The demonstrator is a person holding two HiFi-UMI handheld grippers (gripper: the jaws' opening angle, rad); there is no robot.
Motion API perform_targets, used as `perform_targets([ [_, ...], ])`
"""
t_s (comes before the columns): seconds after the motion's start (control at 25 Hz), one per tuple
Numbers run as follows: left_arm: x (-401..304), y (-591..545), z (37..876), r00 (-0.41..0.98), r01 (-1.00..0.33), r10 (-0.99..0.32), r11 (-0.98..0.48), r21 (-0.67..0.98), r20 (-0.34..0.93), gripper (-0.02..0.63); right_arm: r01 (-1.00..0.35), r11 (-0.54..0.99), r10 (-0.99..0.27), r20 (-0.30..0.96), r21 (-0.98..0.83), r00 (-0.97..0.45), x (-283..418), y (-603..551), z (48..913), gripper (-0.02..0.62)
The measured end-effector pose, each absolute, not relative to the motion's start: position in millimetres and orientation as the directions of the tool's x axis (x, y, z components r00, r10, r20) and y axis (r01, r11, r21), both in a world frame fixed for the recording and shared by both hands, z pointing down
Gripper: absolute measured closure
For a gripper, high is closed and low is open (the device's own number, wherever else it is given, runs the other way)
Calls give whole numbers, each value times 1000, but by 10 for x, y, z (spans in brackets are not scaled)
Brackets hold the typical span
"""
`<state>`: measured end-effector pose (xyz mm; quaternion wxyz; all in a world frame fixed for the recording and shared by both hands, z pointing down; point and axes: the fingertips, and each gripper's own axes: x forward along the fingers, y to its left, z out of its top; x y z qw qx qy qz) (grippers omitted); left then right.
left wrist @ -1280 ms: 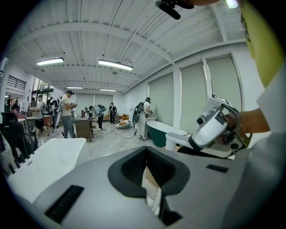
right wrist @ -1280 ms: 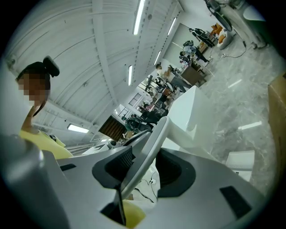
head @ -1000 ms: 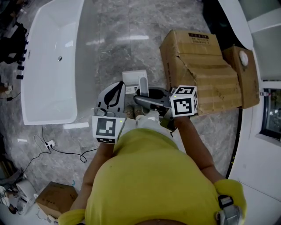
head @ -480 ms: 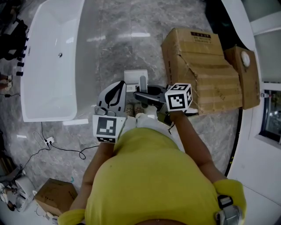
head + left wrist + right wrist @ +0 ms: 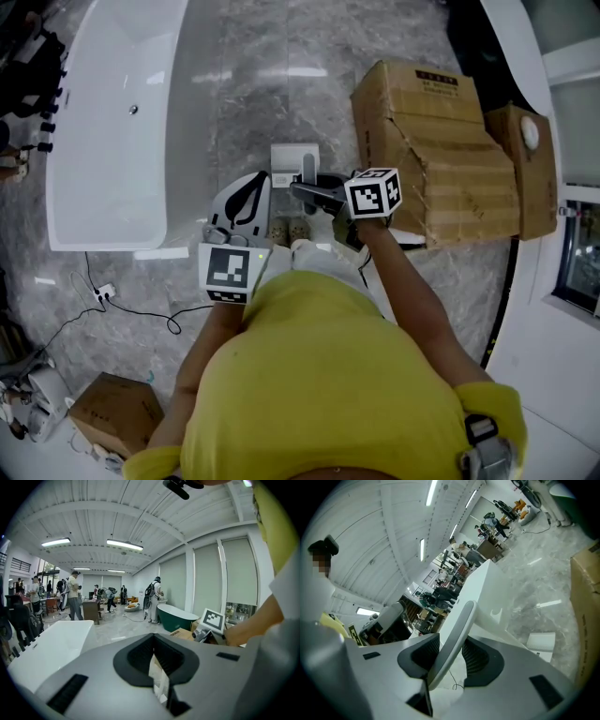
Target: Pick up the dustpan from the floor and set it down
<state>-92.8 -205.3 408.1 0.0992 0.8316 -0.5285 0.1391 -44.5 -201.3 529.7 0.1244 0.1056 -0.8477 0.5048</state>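
The dustpan has a white pan (image 5: 293, 156) low over the grey marble floor and a pale upright handle (image 5: 307, 172). In the right gripper view the handle (image 5: 461, 625) runs up between the two pads, and the pan (image 5: 541, 641) shows beyond on the floor. My right gripper (image 5: 302, 190) (image 5: 452, 641) holds that handle, both pads touching it, and its jaws are closing further. My left gripper (image 5: 251, 180) (image 5: 154, 641) hangs to the left of the dustpan, jaws together with nothing between them.
A long white bathtub (image 5: 103, 141) stands at the left. Stacked cardboard boxes (image 5: 431, 141) sit close on the right. A small box (image 5: 112, 417) and a black cable (image 5: 131, 323) lie at lower left. The person's feet (image 5: 286, 230) are just behind the dustpan.
My right gripper has sunk toward the floor with the dustpan, its marker cube shrinking and shifting left and up in the head view. The left gripper has stayed put.
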Motion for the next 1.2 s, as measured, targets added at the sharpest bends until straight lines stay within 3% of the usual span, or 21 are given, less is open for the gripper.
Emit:
perform_targets([
  [0.72,-1039,-2038,4133,396,-909,-846,-415,23,356,603,-423,424,-44,449,-800,-893,-485,-2334,6049,440],
  [0.92,-1049,-2008,4141,401,-907,-845,-419,27,353,603,-533,425,-72,559,-732,-826,-367,-2343,6081,375],
  [1.04,-1025,-2018,4127,413,-902,-843,-430,30,345,603,-586,389,-103,599,-711,-794,-242,-2301,6036,276],
  [1.2,-960,-2042,4085,433,-893,-839,-450,29,329,603,-695,414,-253,659,-588,-709,29,-2352,5863,292],
])
